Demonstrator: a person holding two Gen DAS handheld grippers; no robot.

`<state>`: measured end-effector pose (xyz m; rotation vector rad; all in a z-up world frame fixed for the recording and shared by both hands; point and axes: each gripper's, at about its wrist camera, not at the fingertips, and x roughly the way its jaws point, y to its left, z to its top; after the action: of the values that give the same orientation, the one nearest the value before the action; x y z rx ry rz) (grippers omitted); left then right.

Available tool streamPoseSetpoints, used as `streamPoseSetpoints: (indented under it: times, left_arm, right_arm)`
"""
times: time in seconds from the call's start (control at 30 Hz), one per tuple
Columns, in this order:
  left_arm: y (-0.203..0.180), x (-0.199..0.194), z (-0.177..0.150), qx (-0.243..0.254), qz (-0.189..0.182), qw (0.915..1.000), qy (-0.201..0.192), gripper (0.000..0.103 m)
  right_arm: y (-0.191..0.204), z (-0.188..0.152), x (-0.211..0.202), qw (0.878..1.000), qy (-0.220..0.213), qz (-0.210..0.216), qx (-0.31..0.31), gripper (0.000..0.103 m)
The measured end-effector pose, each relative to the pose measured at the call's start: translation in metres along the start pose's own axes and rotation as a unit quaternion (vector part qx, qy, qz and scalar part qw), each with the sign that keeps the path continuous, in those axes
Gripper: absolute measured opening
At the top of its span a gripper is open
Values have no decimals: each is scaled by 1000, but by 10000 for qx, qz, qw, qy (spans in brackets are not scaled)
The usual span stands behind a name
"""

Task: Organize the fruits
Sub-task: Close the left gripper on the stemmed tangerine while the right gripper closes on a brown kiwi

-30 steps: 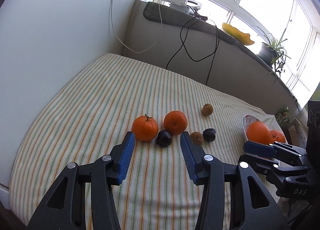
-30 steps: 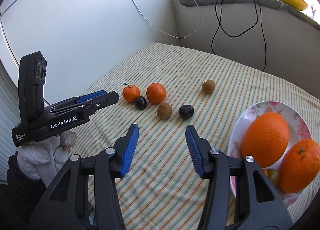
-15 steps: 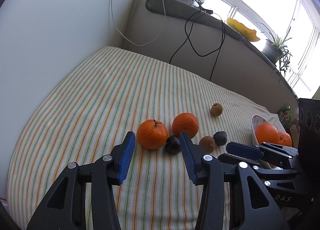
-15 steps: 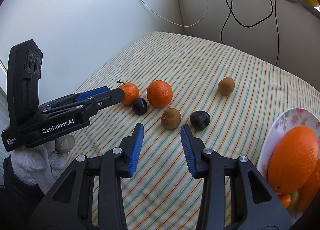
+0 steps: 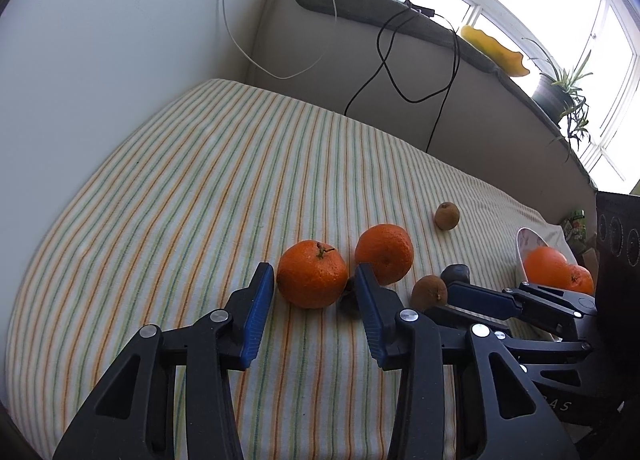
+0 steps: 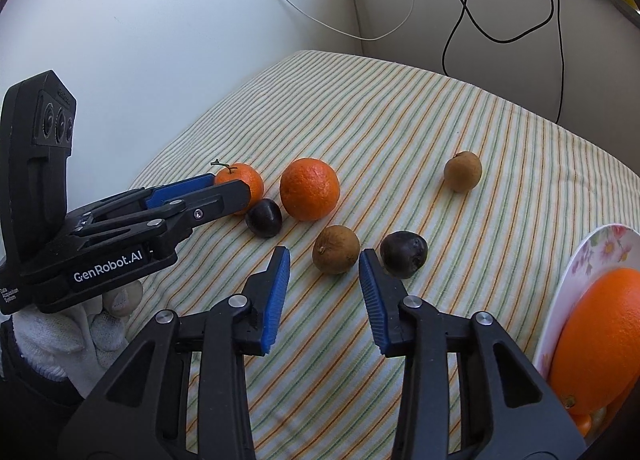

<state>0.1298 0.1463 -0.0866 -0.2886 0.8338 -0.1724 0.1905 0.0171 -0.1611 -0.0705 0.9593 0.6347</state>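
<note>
- Left wrist view: left gripper (image 5: 314, 286) pitched down over the striped cloth (image 5: 200, 187); jaws closing, not yet touching anything. Stemmed tangerine (image 5: 312, 274) sits between the blue pads, gap visible on both sides.
- Same view: second tangerine (image 5: 385, 254) just beyond the right-hand pad; a dark plum (image 5: 349, 300) is mostly hidden behind that pad, wedged between the two tangerines.
- Right wrist view: right gripper (image 6: 324, 264) also pitched down, jaws closing with nothing pressed yet. Brown kiwi (image 6: 335, 248) lies at the fingertips, roughly centred in the gap — clear of both pads.
- Second dark plum (image 6: 403, 254) just right of the kiwi, close against the outside of the right-hand finger; cannot tell if it touches.
- Another kiwi (image 6: 463, 171) sits alone, further back and well apart from the cluster.
- Floral plate (image 6: 596, 256) at the right edge carries a large orange (image 6: 596, 324) plus more orange fruit behind it, only partly in frame.
- Left gripper seen side-on from the right wrist camera, held by a white-gloved hand (image 6: 76, 324); its fingers straddle the stemmed tangerine.
- Background: white wall, black cable (image 6: 516, 19) and white cable hanging from the sill.
</note>
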Motion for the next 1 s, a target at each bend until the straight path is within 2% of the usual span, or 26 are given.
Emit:
streamPoseSetpoints:
  times: [0.3,1.0]
  left_arm:
    - [2,3,2,-60,-22,10000,9,36]
    - [-7,-22,5,32,-29,9996,-276,36]
  right_arm:
    - [-3,3,12,9999,90,-119,12,27]
    - [-4,-3,-16,9998,-172,55,19,26]
